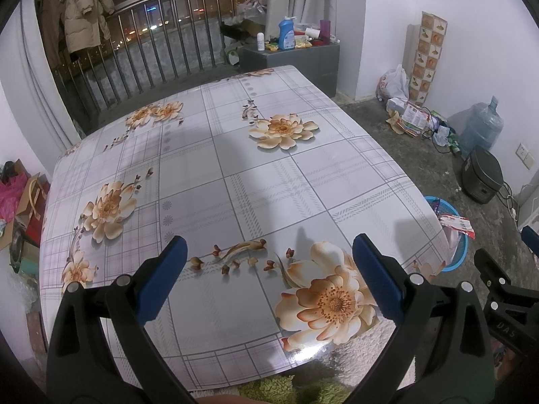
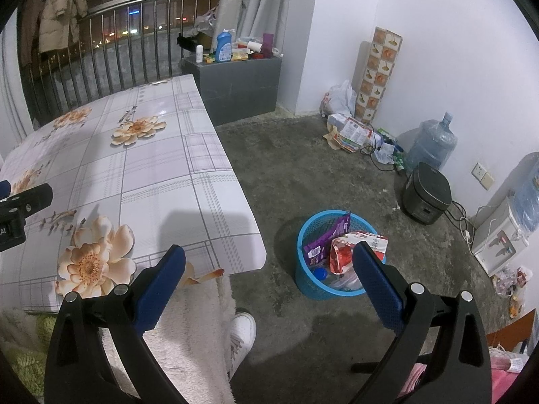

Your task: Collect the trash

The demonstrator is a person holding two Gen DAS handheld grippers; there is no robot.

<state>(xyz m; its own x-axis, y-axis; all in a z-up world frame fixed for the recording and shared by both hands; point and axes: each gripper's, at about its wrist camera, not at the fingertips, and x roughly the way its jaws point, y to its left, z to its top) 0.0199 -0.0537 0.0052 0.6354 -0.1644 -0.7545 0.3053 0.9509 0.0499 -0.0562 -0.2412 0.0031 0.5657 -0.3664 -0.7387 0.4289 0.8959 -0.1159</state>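
Observation:
A blue mesh basket [image 2: 311,281] stands on the floor right of the table. In it lie a purple wrapper [image 2: 328,239], a red and white snack bag [image 2: 347,249] and a clear bottle with a blue cap [image 2: 320,273]. The basket also shows in the left wrist view [image 1: 460,256], past the table's right edge. My right gripper [image 2: 269,262] is open and empty, above the floor just left of the basket. My left gripper [image 1: 269,252] is open and empty over the front of the flowered tablecloth [image 1: 235,168].
A grey cabinet [image 2: 242,87] with bottles stands beyond the table. A rice cooker [image 2: 426,197], a water jug [image 2: 433,144], cables and a litter pile [image 2: 353,131] line the right wall. A white shoe [image 2: 241,333] is below. Bags [image 1: 17,202] sit left of the table.

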